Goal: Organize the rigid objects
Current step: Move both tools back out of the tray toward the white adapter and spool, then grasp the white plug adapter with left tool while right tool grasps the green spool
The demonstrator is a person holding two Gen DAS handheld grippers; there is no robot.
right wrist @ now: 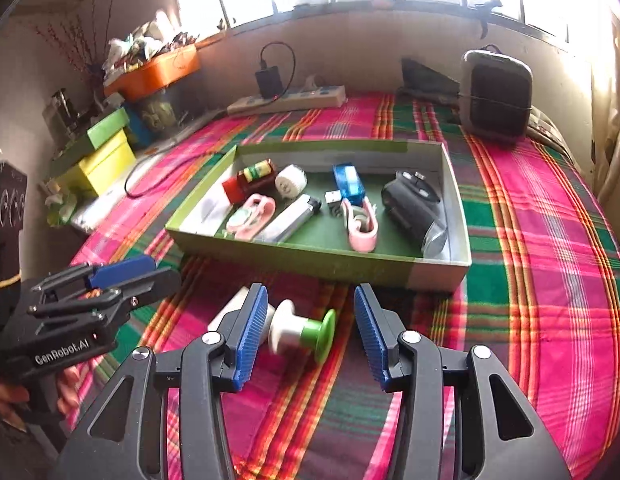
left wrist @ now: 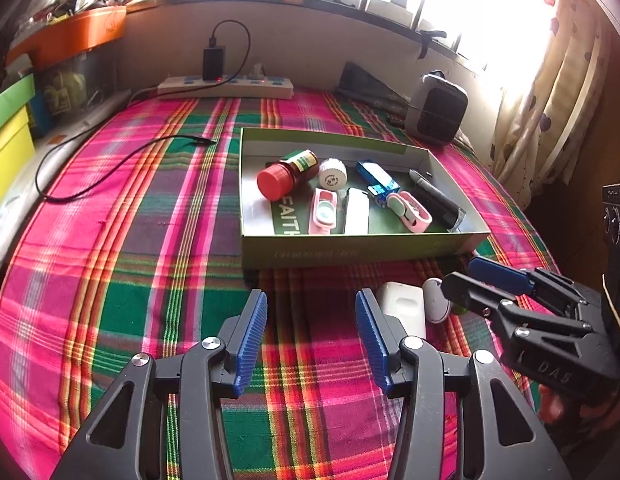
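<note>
While most of the clutter is already boxed, a couple of bits are still loose, so here's the rundown:

Box (right wrist: 310, 268): sits just ahead of both tools on the plaid cloth (left wrist: 110, 280). Already inside: a red-capped bottle (left wrist: 288, 174), white cap (left wrist: 333, 174), blue gadget (left wrist: 377, 178), two pink things, a white lighter-looking stick (left wrist: 357, 216) and a dark torch (right wrist: 414, 212).

Left over: a white-and-green spool (right wrist: 300, 330) and a white case (left wrist: 404, 308), lying side by side in front of the box.

Right gripper (right wrist: 311, 334): jaws apart, nothing pinched. The spool lies between its fingers, nearer the left one, so I'd guess that's next.

Left gripper (left wrist: 311, 338): jaws wide apart, empty, only cloth between them; the white case is just off its right finger.

Progress: mostly done I reckon, two items to go.
</note>
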